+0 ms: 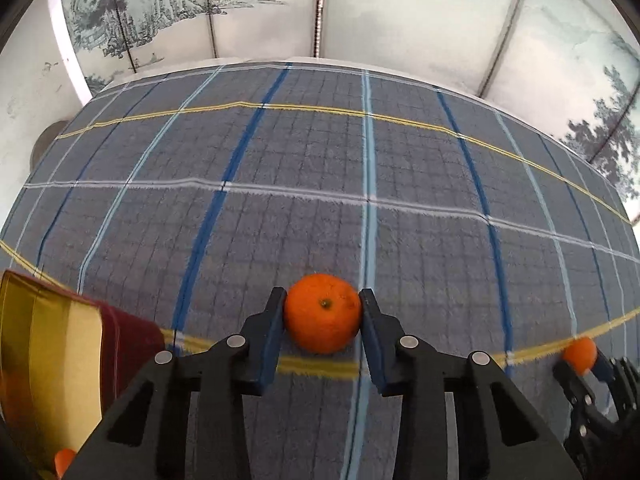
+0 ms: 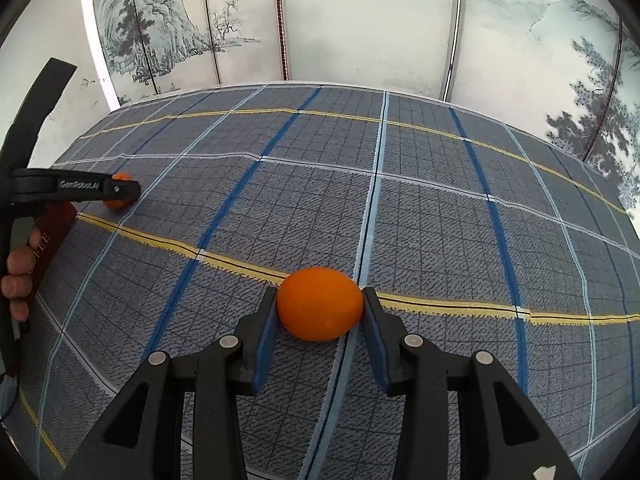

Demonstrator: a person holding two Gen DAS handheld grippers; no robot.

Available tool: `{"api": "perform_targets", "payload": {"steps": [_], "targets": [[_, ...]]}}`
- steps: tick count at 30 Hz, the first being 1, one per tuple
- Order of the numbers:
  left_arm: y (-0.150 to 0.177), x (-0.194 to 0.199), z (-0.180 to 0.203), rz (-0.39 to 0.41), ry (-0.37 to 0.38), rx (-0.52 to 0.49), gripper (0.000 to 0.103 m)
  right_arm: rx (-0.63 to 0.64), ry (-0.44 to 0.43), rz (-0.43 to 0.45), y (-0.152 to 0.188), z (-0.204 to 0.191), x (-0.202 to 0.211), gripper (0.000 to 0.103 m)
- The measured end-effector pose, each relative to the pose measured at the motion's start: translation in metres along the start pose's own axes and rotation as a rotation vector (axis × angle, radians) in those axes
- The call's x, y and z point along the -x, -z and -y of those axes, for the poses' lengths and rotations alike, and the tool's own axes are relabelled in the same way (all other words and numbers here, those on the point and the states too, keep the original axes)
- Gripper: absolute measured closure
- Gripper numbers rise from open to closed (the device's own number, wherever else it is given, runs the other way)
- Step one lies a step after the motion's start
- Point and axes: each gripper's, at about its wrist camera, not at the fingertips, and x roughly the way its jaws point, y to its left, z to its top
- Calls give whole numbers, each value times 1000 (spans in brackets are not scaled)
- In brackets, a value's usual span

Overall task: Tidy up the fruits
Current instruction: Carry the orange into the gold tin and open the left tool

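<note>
Oranges, one per gripper: left gripper [image 1: 322, 312] is clenched on the stem-marked orange [image 1: 322, 313], the gold-lined box [image 1: 52, 344] just to its left, nearest; right gripper [image 2: 320, 309] grips the smooth orange [image 2: 320, 309] on the plaid tabletop [image 2: 440, 220].

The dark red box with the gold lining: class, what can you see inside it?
In the left wrist view, the dark red box with gold lining shows part of one small orange fruit at its bottom corner. The left gripper's black body covers the rest of the interior.
</note>
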Motion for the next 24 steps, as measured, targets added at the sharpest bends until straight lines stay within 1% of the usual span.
{"api": "perform_targets", "payload": {"steps": [2,8,16,20,24], "targets": [[7,9,2,4,-2,-12,66,4,5,-1,0,0,0,65],[31,44,4,20,30,-8,66,11,14,-2,0,-2,0,65],[75,99,-1,43,64,-16,66,11,16,-2,1,-2,0,64],[93,131,-17,82,65,-11,66,11,16,-2,0,-2,0,64],[108,156,-44,110,35,11,66,12,16,-2,0,-2,0,64]]}}
